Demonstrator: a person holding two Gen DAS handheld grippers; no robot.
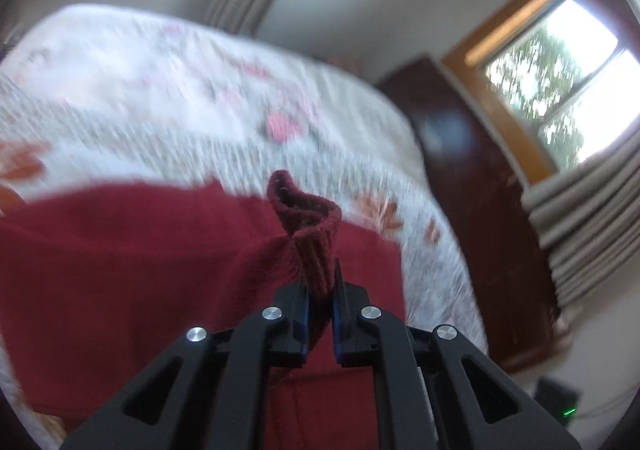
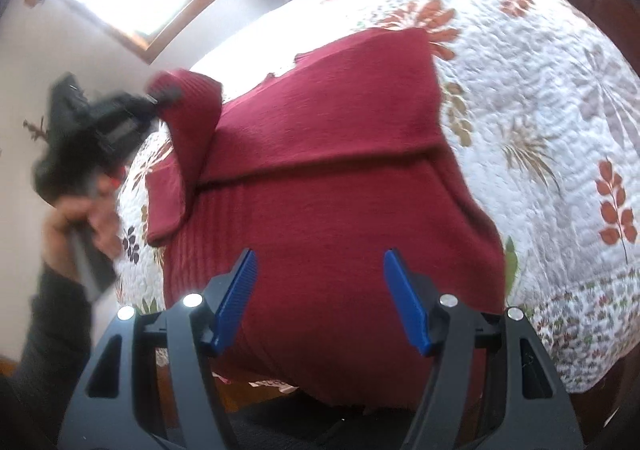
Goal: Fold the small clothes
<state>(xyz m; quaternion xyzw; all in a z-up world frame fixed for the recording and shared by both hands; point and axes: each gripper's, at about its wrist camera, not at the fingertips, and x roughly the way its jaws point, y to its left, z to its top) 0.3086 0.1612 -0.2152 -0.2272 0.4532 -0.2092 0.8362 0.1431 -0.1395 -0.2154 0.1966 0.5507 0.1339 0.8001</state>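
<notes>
Soft, light, floppy knit: red sweater (image 2: 320, 178) spread on the quilted bed (image 2: 540, 98), partly folded across the middle, lower edge hanging toward the near side. Left claw (image 1: 320, 286) pressed together on the ribbed sleeve cuff (image 1: 308, 218), lifted clear of the body. Right claw (image 2: 320, 290) spread wide above the hem, holding nothing. Best taken at cuffs, hem or shoulders; likely to sag and stretch. Left view badly blurred; hem's near edge hidden behind the right claw; other sleeve not made out.
</notes>
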